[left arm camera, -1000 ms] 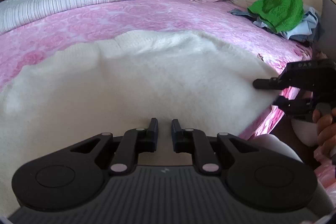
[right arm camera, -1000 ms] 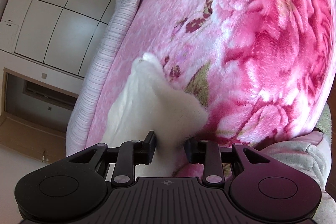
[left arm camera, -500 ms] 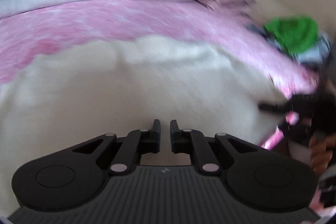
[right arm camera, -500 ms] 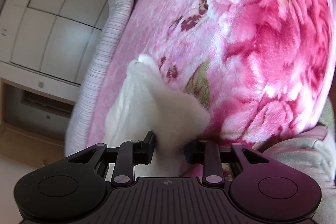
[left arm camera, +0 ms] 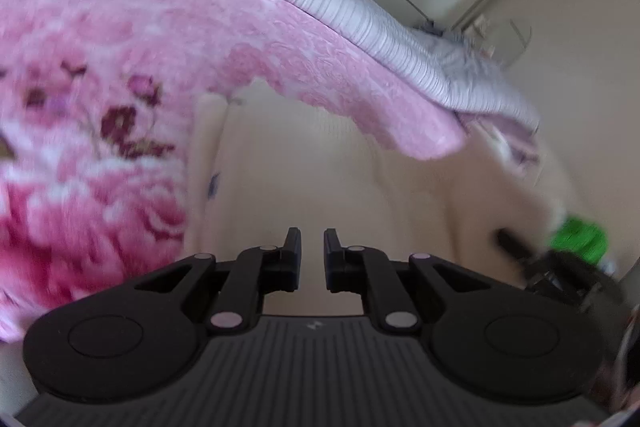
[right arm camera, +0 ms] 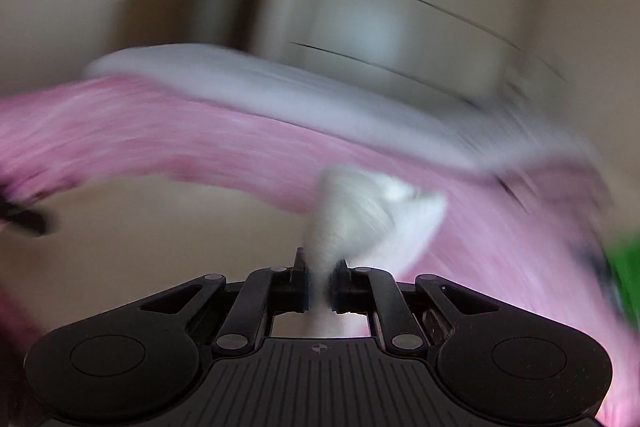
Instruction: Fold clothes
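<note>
- The right gripper [right arm camera: 319, 281] has just been closing its jaws; they now pinch a bunched corner of the cream garment [right arm camera: 352, 215].
- The left gripper [left arm camera: 308, 257] shows a narrow gap between its fingers with cream cloth beyond; I cannot tell from the view whether any fabric is caught, though the jaws stand nearly shut.
- The garment [left arm camera: 320, 179] lies spread on the pink floral blanket [left arm camera: 100, 67], its far edge by the striped quilt [left arm camera: 360, 15].
- Risk, as I judge it: the pinched tuft is small, so a fast pull could slip it free or drag the blanket.
- Compared with a second ago, both views are rolled and blurred, and the green cloth [left arm camera: 580, 239] sits low on the right.
</note>
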Demonstrator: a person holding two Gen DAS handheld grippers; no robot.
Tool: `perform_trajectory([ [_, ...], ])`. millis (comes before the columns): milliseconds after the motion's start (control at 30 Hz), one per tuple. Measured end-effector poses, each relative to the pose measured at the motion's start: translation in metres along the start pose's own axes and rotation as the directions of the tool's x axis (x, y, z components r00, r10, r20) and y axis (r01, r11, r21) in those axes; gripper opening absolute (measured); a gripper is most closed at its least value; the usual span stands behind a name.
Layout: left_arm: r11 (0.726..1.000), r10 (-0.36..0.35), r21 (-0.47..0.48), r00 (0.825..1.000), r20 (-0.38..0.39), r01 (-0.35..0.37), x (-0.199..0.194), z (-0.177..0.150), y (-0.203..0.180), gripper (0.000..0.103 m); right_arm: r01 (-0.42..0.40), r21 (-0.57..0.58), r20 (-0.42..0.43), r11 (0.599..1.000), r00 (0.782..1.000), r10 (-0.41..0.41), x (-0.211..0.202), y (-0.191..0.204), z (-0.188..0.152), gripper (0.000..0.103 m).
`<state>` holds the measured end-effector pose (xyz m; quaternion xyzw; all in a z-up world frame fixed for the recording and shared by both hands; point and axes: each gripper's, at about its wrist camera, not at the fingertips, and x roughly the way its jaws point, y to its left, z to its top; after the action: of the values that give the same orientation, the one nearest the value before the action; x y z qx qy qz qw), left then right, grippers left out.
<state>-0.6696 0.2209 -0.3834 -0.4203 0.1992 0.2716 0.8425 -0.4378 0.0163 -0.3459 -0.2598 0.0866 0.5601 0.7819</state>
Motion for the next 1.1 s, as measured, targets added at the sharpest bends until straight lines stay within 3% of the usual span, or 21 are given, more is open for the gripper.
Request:
perform_trajectory([
  [100, 0.998, -0.006, -0.064, 1.0, 0.004, 0.007, -0.003, -0.001, 0.014, 0.008, -0.16, -0.166, -0.031, 0.973, 0.987, 0.157, 0.007, 0.052, 0.002, 0.008],
  [167, 0.995, -0.006, -0.097, 1.0, -0.002, 0.006, -0.004, -0.002, 0.022, 0.008, -0.269, -0.215, -0.099, 0.939, 0.962, 0.253, 0.017, 0.078, -0.004, 0.012],
  [200, 0.994, -0.009, -0.111, 1.0, -0.006, 0.008, -0.004, -0.002, 0.025, 0.008, -0.3, -0.236, -0.128, 0.924, 0.952, 0.277, 0.021, 0.087, -0.007, 0.017],
  [233, 0.992, -0.014, -0.126, 1.0, -0.01, 0.013, -0.004, -0.002, 0.027, 0.008, -0.323, -0.256, -0.155, 0.911, 0.944, 0.291, 0.025, 0.095, -0.01, 0.033],
  [267, 0.989, -0.026, -0.143, 1.0, -0.012, 0.024, -0.004, -0.002, 0.029, 0.009, -0.329, -0.279, -0.159, 0.902, 0.942, 0.294, 0.025, 0.1, -0.012, 0.041],
  [300, 0.987, -0.037, -0.159, 0.999, -0.013, 0.035, -0.004, -0.001, 0.031, 0.009, -0.345, -0.285, -0.163, 0.894, 0.937, 0.309, 0.023, 0.1, -0.012, 0.049],
  [333, 0.984, -0.049, -0.174, 0.999, -0.016, 0.046, -0.002, 0.0, 0.032, 0.009, -0.371, -0.273, -0.171, 0.888, 0.927, 0.335, 0.022, 0.096, -0.01, 0.051],
  [400, 0.98, -0.081, -0.186, 0.996, -0.025, 0.075, 0.002, 0.005, 0.032, 0.011, -0.43, -0.23, -0.192, 0.873, 0.9, 0.392, 0.016, 0.079, -0.001, 0.051],
  [467, 0.978, -0.1, -0.188, 0.994, -0.048, 0.089, 0.01, 0.012, 0.03, 0.022, -0.49, -0.173, -0.209, 0.855, 0.866, 0.454, 0.011, 0.054, 0.011, 0.051],
  [533, 0.979, -0.107, -0.181, 0.99, -0.088, 0.09, 0.023, 0.022, 0.027, 0.025, -0.523, -0.093, -0.23, 0.847, 0.839, 0.493, 0.017, 0.018, 0.027, 0.051],
  [600, 0.982, -0.108, -0.167, 0.986, -0.129, 0.086, 0.037, 0.033, 0.024, 0.025, -0.494, 0.018, -0.312, 0.869, 0.823, 0.474, 0.04, -0.018, 0.046, 0.051],
  [667, 0.983, -0.115, -0.158, 0.981, -0.156, 0.09, 0.052, 0.047, 0.022, 0.032, -0.419, 0.178, -0.42, 0.891, 0.786, 0.453, 0.075, -0.056, 0.055, 0.051],
  [800, 0.976, -0.141, -0.193, 0.971, -0.19, 0.104, 0.085, 0.072, 0.026, 0.037, -0.148, 0.411, -0.586, 0.899, 0.713, 0.385, 0.151, -0.113, 0.046, 0.051],
  [967, 0.963, -0.184, -0.24, 0.952, -0.244, 0.124, 0.126, 0.089, 0.033, 0.038, 0.008, 0.595, -0.628, 0.804, 0.629, 0.459, 0.211, -0.124, 0.019, 0.051],
  [1033, 0.96, -0.199, -0.245, 0.944, -0.264, 0.134, 0.138, 0.092, 0.034, 0.038, 0.023, 0.609, -0.633, 0.793, 0.616, 0.469, 0.221, -0.117, 0.014, 0.051],
  [1100, 0.959, -0.216, -0.244, 0.933, -0.287, 0.147, 0.149, 0.094, 0.033, 0.036, 0.021, 0.578, -0.644, 0.815, 0.625, 0.441, 0.222, -0.109, 0.018, 0.051],
])
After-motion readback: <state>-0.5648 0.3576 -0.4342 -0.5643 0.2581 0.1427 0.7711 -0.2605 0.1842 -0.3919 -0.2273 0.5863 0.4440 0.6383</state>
